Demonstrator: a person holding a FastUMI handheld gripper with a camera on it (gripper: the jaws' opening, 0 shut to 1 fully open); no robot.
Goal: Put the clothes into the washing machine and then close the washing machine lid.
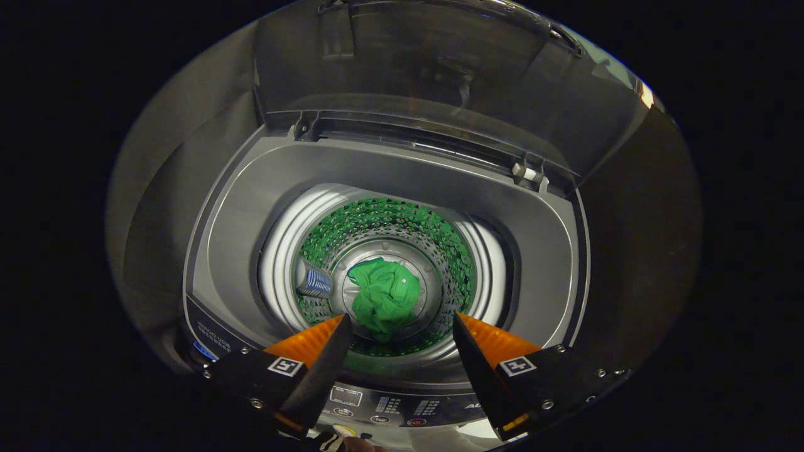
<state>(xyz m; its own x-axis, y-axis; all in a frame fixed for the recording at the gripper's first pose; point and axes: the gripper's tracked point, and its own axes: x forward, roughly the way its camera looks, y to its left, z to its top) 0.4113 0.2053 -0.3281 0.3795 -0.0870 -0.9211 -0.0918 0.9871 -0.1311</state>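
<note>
Spread wide and holding nothing, the tongs [399,321] hung over the control panel [402,407] at the front edge of the top-loading washing machine [239,207]. Beyond their tips, a crumpled green garment [384,296] lay at the bottom of the drum [286,242], while the lid [402,69] stood raised at the rear edge.

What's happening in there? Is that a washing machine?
Yes, it's a top-loading washing machine, seen from above through a camera on a gripper that a person holds. A crumpled green cloth lies at the bottom of the drum, down beyond the fingers. The fingers are spread apart and hold nothing. The lid stands open at the back, so the clothes part looks done and the lid is not yet closed.
</note>
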